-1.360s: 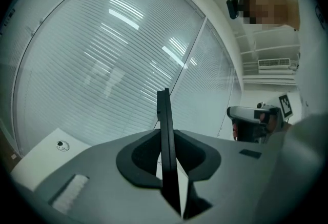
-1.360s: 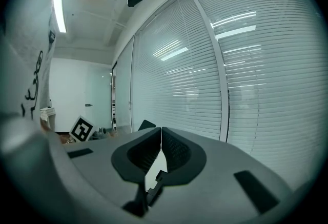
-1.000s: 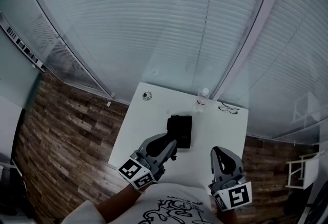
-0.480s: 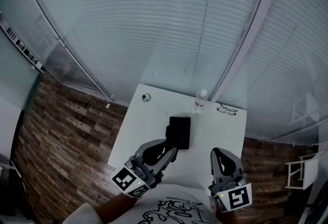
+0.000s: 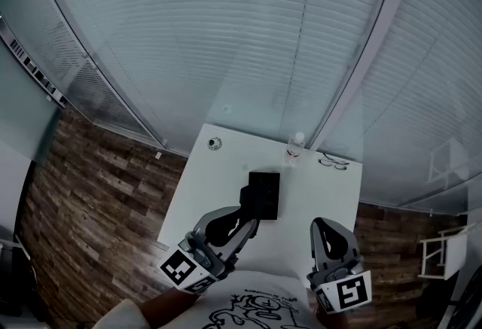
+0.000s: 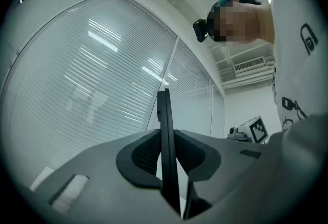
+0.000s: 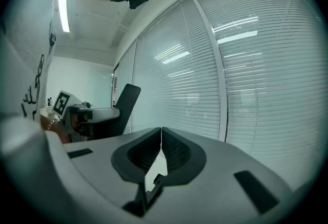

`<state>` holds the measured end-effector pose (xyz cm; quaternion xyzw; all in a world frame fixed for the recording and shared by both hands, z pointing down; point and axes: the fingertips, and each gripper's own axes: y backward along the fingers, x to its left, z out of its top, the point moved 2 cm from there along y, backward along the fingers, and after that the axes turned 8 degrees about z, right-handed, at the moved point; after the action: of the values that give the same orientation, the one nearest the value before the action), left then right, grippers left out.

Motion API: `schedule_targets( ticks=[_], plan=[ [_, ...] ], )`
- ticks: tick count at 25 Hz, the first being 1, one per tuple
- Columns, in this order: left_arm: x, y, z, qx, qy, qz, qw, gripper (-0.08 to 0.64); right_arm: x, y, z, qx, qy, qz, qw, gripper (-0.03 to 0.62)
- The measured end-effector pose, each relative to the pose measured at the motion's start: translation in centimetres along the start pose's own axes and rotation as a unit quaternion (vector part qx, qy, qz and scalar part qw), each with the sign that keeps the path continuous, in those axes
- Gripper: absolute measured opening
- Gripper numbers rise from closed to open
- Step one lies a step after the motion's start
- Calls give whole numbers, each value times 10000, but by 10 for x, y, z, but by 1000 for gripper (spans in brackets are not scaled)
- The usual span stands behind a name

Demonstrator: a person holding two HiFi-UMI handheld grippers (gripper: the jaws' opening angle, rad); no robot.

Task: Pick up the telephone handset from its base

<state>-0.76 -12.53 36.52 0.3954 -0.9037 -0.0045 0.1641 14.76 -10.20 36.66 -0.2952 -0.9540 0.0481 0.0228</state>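
Handset (image 6: pixel 164 115) sits clamped in my left claw (image 5: pixel 248 223), gripped edge-on so that from that claw's own camera it reads as a thin black slab. It stands up between the two pads and pokes out well past their tips. The jaws are held narrow, pressed on both of its flat sides. From the right claw's camera I can see it raised in the air off to that claw's left, tilted upward against the blinds (image 7: pixel 246 64).

In the head view, the black base (image 5: pixel 265 196) lies on the white table (image 5: pixel 211 192) just ahead of the left claw's tips, a little to their right. The end of the handset overlaps the base's near left edge there, and I cannot tell how large the gap between them is.

My right claw (image 7: pixel 161 133) has its jaws closed together, the tips touching, with nothing between them. It hangs over the table's near edge, well apart from the base.

Beyond the base, far ahead of both claws, stand a bottle (image 5: pixel 296 147) and a pair of glasses (image 5: pixel 335 162).
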Motion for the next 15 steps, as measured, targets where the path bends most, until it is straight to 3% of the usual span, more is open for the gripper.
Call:
schedule_targets(
  ticks=[15],
  plan=[
    [2, -1, 2, -10, 37, 47, 10000, 72, 2, -1, 2, 96, 199, 26, 9998, 6]
  ],
)
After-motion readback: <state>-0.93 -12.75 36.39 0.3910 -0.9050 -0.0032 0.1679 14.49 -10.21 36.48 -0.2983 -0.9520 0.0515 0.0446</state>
